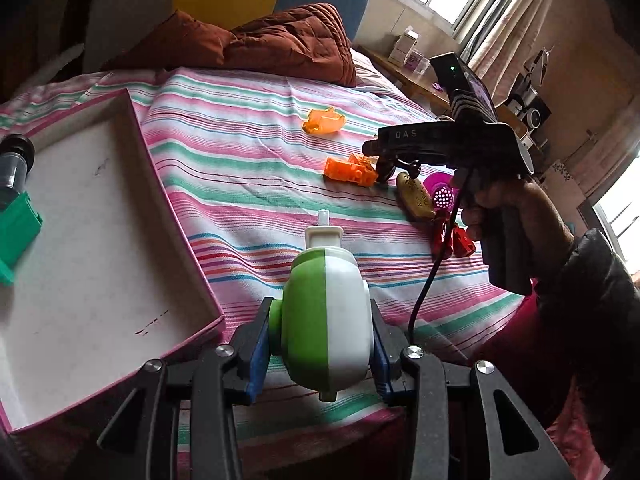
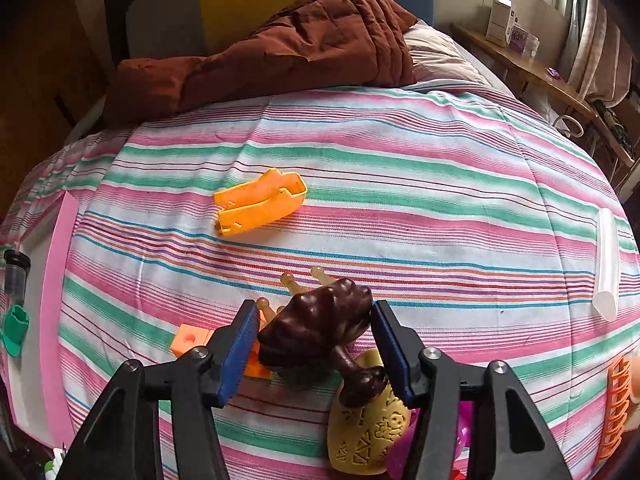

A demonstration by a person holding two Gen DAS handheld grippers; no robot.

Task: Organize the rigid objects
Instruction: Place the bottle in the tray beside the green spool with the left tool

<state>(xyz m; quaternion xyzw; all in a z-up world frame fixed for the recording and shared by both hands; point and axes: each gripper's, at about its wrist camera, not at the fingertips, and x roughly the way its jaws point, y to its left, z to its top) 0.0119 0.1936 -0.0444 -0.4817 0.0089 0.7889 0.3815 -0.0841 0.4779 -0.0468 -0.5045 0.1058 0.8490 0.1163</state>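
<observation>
Covering the whole scene is the striped bedsheet (image 2: pixel 400 168), and every place below is given from the white tray (image 1: pixel 92 216) with pink rim that lies on its left part. I judge the tray is the collecting place, because a green block (image 1: pixel 16 236) and a dark cylinder (image 1: pixel 14 164) lie already inside, at its far left side. Just right of the tray's near corner, the left gripper (image 1: pixel 320 344) holds a green and white bottle (image 1: pixel 328 320) clamped between its blue pads, spout pointing away; it seems close to going in. Well right of the tray, the right gripper (image 2: pixel 316 344) stands over a heap of small toys, its jaws on both sides of a dark brown roast chicken toy (image 2: pixel 316 332). The pads look touching or nearly touching it; firm pressing I cannot tell. Under it lie an orange block (image 2: pixel 190 338) and a yellow embossed piece (image 2: pixel 372 436). Farther from the tray, alone, lies an orange scoop-like piece (image 2: pixel 260 202).
</observation>
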